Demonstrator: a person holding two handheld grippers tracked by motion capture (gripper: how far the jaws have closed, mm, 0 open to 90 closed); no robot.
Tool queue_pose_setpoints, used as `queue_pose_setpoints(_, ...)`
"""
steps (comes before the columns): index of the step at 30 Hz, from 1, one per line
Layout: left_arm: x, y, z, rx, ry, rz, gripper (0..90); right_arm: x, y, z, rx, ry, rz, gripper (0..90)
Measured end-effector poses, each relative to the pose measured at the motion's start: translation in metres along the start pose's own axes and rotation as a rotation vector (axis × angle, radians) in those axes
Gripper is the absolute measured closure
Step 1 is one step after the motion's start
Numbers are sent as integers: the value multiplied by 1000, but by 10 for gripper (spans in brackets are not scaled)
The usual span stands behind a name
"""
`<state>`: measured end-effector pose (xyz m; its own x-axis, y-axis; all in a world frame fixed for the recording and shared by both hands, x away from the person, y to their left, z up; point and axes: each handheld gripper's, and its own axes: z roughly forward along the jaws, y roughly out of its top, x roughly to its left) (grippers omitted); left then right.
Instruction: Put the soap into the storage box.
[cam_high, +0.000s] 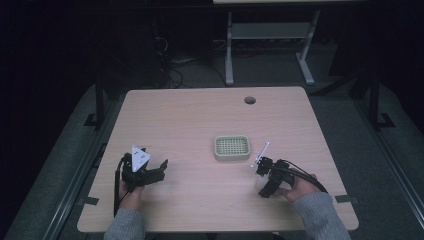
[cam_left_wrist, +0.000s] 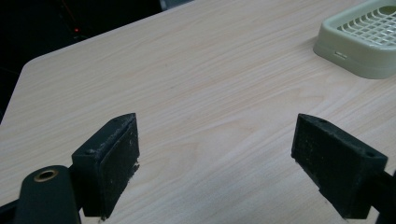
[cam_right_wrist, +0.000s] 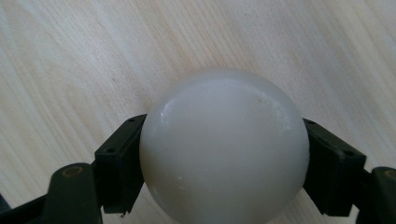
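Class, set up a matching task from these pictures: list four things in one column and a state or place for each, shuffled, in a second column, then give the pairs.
Things:
1. left claw
2. right claw
3. white ball
4. green soap tray

States or places:
A. gripped between two black jaws
B. near the middle of the table, untouched
C. open, nothing between its jaws
D. shut on a round thing

Pairs: 1-C, 2-D, 3-A, 4-B

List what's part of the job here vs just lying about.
In the job:
white ball, clamped between the right gripper jaws
green slotted tray, nearest thing to it

Lying about:
left gripper, jaws open, holding nothing
cable hole in the table
second table behind
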<state>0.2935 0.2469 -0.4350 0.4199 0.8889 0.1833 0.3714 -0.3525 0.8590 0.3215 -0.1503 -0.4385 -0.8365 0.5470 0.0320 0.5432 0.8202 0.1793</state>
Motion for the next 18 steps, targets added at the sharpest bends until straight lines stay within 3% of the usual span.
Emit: queue_pose_setpoints(18, 2, 0, 0, 3, 5, -10, 148, -4, 28, -25, -36, 6, -43, 236)
